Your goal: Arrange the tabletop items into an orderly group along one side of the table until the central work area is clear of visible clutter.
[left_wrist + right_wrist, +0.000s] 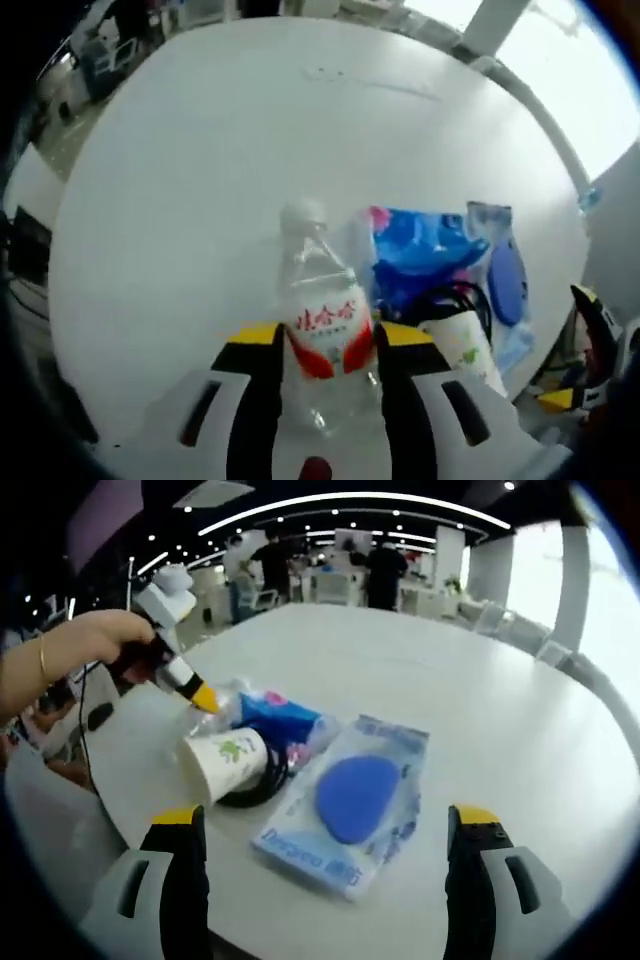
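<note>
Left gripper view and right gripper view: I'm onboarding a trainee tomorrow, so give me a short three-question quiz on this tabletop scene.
1. True or false: the left gripper has its jaws closed on the clear plastic bottle with a red-and-white label.
2. Multiple choice: the white paper cup is A) upright, B) lying on its side, C) stacked on the bottle.
3. Fill in: in the right gripper view, the clear packet holding a blue oval item lies on the white round table, ahead of the ____ jaws of the right gripper.

Key: 1 true; 2 B; 3 open.
</note>
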The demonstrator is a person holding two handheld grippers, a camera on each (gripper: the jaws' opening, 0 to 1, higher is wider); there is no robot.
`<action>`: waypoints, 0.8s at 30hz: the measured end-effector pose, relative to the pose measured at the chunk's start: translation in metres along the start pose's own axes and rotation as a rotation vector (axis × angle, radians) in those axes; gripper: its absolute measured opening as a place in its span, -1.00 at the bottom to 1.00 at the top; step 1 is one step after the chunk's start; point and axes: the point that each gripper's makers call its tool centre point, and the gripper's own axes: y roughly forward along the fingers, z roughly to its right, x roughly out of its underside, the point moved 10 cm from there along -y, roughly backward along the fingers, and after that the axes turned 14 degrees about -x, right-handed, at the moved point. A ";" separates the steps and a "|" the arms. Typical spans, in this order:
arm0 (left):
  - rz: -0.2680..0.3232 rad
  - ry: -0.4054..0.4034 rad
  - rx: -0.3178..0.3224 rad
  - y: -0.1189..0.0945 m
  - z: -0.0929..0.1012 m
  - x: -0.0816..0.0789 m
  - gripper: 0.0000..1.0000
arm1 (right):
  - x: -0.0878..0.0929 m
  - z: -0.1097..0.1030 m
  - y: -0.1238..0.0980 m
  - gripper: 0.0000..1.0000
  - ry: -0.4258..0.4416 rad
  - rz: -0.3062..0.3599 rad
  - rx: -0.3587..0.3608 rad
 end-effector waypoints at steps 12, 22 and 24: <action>-0.070 -0.042 -0.026 0.009 0.004 -0.003 -0.29 | 0.001 -0.005 0.002 0.99 -0.012 -0.013 -0.026; -0.098 -0.036 -0.031 0.012 0.005 -0.006 -0.28 | 0.002 -0.003 0.001 0.98 0.017 -0.017 -0.031; -0.114 -0.046 -0.023 0.015 0.005 -0.006 -0.27 | 0.002 -0.003 0.001 0.98 0.019 -0.014 -0.028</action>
